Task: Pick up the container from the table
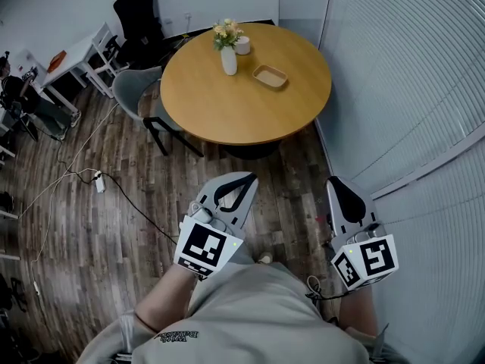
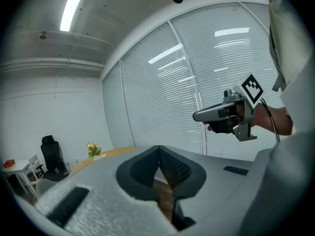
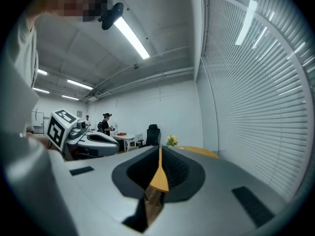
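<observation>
The container [image 1: 270,76] is a shallow tan dish on the round wooden table [image 1: 227,112], right of a white vase with flowers [image 1: 228,48] and a small white cup [image 1: 242,45]. Both grippers are held well short of the table, above the wooden floor. My left gripper [image 1: 248,177] is shut with nothing between its jaws, and so is my right gripper [image 1: 336,181]. In the left gripper view the left gripper [image 2: 158,149] points past the table edge [image 2: 106,154], with the right gripper [image 2: 196,116] in the air beside it. The right gripper view shows the closed right gripper [image 3: 160,149] and the flowers [image 3: 172,140].
A grey chair [image 1: 136,89] stands at the table's left side. A black office chair [image 1: 140,14] and a white desk [image 1: 76,55] are further back. A cable with a power strip [image 1: 98,182] lies on the floor. Window blinds [image 1: 424,89] run along the right.
</observation>
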{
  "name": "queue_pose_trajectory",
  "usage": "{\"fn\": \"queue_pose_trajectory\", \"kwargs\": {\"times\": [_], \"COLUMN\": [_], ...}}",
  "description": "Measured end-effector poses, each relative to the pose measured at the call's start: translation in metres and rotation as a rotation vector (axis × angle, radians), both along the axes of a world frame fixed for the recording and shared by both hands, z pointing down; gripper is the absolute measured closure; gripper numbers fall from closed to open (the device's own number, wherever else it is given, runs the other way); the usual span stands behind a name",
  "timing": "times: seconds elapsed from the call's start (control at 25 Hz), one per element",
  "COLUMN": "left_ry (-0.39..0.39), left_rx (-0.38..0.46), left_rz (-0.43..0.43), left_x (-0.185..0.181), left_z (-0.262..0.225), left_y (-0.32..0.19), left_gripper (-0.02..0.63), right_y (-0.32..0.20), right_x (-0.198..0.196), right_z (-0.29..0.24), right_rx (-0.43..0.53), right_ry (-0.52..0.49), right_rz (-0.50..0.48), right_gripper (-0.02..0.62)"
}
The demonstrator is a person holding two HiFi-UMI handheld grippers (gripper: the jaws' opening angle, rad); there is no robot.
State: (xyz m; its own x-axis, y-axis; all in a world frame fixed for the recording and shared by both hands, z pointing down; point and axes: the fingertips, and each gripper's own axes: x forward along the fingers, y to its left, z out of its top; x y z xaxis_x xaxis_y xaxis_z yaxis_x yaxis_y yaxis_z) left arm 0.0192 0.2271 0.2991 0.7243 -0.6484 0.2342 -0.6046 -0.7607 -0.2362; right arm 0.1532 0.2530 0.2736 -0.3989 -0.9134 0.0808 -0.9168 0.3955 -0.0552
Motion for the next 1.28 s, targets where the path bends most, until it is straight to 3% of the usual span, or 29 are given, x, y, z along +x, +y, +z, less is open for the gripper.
{"fn": "queue_pose_trajectory", "kwargs": {"times": [0.56, 1.28], "left_ry": [0.002, -0.003], "left_rx": [0.006, -0.015], "left_rz": [-0.018, 0.003], "left_x": [-0.009, -0.022], "left_z": [0.013, 0.018], "left_y": [-0.036, -0.168], "left_gripper": [0.586, 0.586], "right_y": [-0.037, -0.169], "right_x": [-0.009, -0.020], "right_z": [0.013, 0.017], "right_rx": [0.002, -0.032], "right_ry": [0.037, 0.050], "right_rz": [-0.027, 0.003], "right_gripper": [0.557, 0.557]}}
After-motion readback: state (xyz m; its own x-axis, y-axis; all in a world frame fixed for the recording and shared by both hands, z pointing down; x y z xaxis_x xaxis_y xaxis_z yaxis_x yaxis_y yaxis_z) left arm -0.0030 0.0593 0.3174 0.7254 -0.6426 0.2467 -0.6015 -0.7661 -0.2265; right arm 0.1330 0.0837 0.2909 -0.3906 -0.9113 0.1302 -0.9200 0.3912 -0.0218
